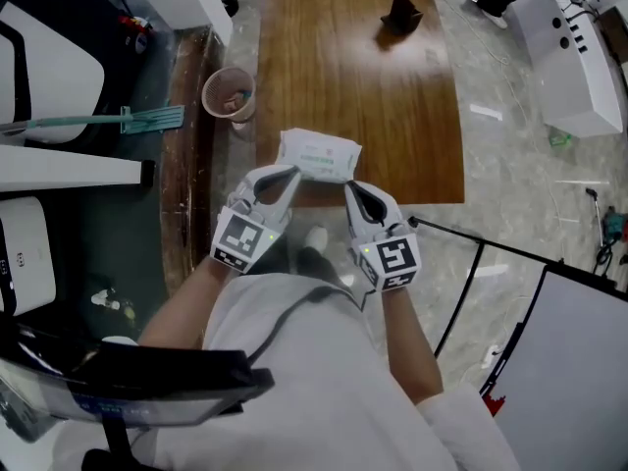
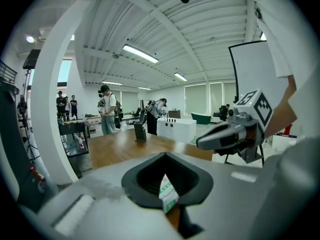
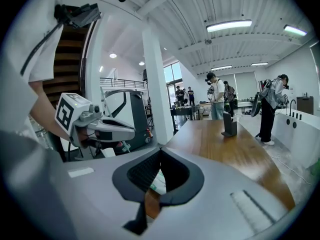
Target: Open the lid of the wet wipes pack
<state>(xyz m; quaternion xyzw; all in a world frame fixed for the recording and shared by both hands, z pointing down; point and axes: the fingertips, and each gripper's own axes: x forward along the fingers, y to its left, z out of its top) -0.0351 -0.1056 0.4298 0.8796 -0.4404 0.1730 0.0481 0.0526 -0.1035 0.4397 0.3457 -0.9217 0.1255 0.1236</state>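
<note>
The left tool [image 1: 291, 172] is clamped shut on the left end of the wet wipes pack [image 1: 320, 155]. In the left gripper view a thin white and green edge of the pack is pinched where the jaws meet. The right tool [image 1: 349, 186] grips the right end of the pack in the same way, and the right gripper view shows a corner of it caught between the closed jaws.

The pack is held between the two tools at the near end of the wooden counter [image 1: 392, 116]. Its long axis runs from left to right across the head view. Its printed face is turned up and its right end sits slightly nearer the person. I cannot tell whether it rests on the wood or hangs just above it.

Both tools point away from the person and angle inward toward each other, marker cubes uppermost. The left forearm [image 1: 182, 307] and right forearm [image 1: 412, 337] reach out from the body.

A paper cup [image 1: 229, 93] stands just off the counter's left edge. A dark stand [image 1: 402, 13] sits toward the far end of the counter.
</note>
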